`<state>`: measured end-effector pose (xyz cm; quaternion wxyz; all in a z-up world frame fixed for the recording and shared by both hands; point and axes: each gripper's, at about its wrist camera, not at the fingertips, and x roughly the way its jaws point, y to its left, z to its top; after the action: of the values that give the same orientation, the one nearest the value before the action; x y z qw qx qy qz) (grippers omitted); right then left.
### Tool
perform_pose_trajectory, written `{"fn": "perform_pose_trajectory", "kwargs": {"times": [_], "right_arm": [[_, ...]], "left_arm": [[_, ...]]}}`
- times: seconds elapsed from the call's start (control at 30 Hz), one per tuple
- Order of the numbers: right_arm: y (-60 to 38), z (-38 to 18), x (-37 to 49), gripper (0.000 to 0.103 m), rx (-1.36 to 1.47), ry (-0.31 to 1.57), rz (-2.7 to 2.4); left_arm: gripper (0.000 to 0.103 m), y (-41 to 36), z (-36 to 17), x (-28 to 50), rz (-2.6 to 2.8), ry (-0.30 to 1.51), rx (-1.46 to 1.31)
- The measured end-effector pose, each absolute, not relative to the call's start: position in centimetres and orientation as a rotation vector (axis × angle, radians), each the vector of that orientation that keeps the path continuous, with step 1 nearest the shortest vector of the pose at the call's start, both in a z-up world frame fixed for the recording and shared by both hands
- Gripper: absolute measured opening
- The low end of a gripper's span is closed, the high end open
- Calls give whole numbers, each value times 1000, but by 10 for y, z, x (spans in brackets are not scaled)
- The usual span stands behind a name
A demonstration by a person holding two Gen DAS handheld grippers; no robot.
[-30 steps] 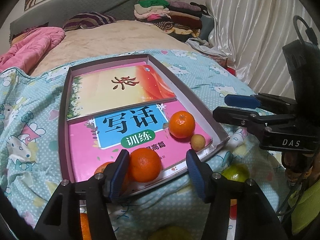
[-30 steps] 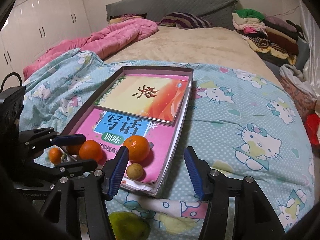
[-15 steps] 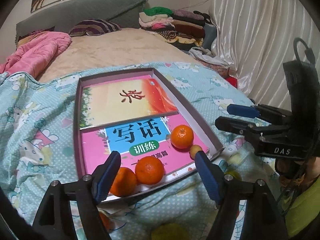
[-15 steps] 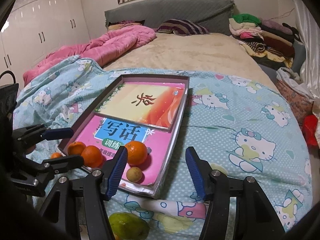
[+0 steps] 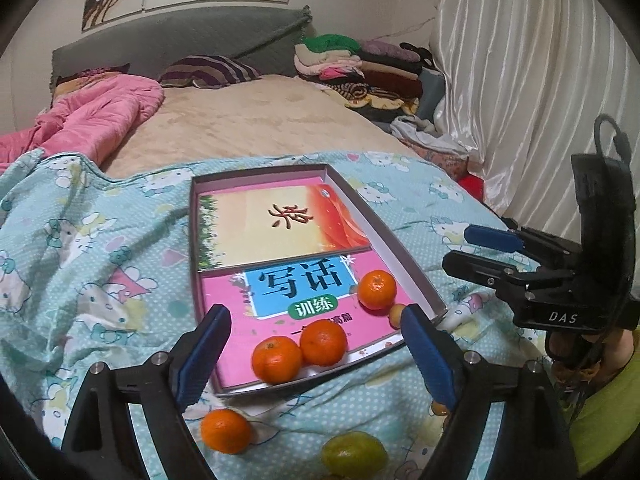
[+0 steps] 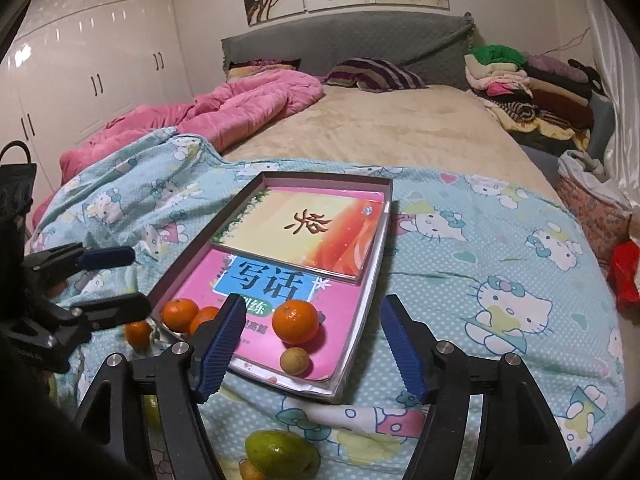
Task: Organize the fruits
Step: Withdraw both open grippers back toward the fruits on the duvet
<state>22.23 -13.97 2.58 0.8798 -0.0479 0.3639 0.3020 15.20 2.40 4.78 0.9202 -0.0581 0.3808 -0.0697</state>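
Observation:
A shallow box tray (image 5: 416, 276) (image 6: 372, 280) with two books in it lies on the blue quilt. In it sit three oranges (image 5: 323, 342) (image 5: 276, 359) (image 5: 376, 289) and a small yellow fruit (image 5: 396, 314) (image 6: 295, 360). Another orange (image 5: 226, 430) and a green fruit (image 5: 354, 454) (image 6: 282, 454) lie on the quilt in front of the tray. My left gripper (image 5: 316, 354) is open and empty above the tray's near edge. My right gripper (image 6: 312, 348) is open and empty, near the tray's right corner.
The bed carries a pink duvet (image 5: 88, 120), a striped pillow (image 5: 208, 72) and a pile of folded clothes (image 5: 360, 68). A curtain (image 5: 520, 100) hangs on the right. White wardrobes (image 6: 88, 68) stand on the left.
Both grippers have drawn back and risen from the tray. The left one has let go of an orange, which now lies in the tray beside another. Both stay open.

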Motion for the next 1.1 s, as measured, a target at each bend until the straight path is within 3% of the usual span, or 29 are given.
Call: {"fn": "perform_pose_trajectory", "kwargs": {"times": [1.1], "right_arm": [[-137, 27, 192, 74, -68, 728, 647]], "left_arm": [[87, 45, 58, 107, -98, 743, -154]]}}
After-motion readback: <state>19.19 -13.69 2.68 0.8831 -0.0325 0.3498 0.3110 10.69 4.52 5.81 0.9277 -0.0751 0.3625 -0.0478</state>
